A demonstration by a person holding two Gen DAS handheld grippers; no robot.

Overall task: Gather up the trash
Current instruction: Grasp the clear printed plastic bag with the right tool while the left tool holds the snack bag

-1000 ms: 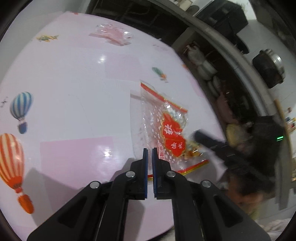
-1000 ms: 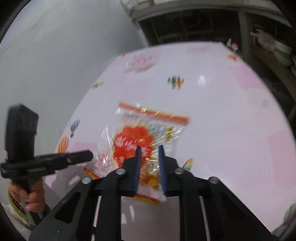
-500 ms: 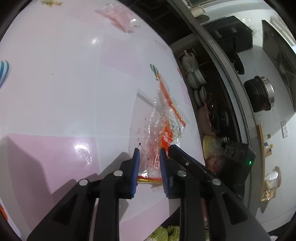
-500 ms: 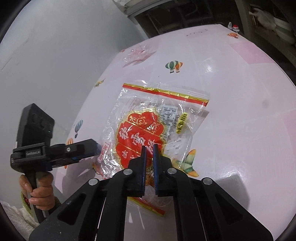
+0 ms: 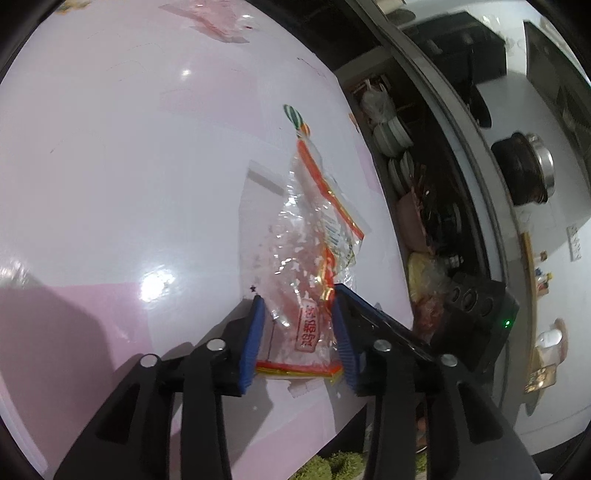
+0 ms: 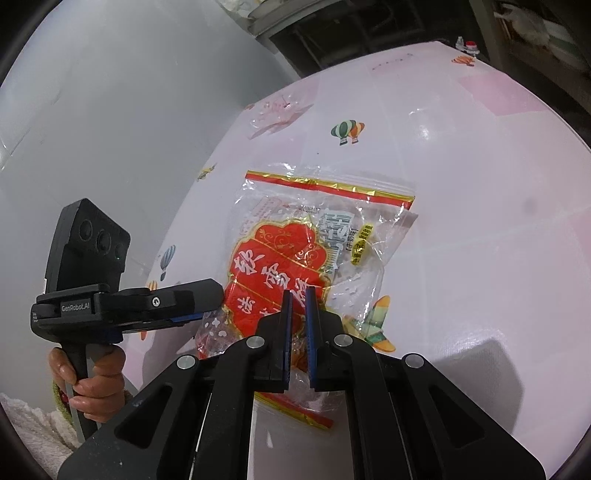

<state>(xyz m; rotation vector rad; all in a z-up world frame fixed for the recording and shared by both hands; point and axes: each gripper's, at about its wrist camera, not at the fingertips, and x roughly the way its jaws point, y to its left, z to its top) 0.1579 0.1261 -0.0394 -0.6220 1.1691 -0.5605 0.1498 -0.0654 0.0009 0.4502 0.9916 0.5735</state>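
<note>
A clear snack bag with a red and gold label lies partly raised off the pink table. My right gripper is shut on its near edge, just below the label. In the left wrist view the same bag stands tilted up on edge. My left gripper has its jaws opening, with the bag's bottom corner between the blue pads, which do not press on it. From the right wrist view the left gripper comes in from the left, held by a hand.
A second clear pinkish wrapper lies at the table's far end, also seen as the wrapper. The table edge runs close on the right, with shelves of dishes and a pot beyond. A grey wall borders the left side.
The left gripper went from shut to open and moved in around the bag's bottom corner. The right gripper shut on the bag's near edge, and the bag tipped up from flat.
</note>
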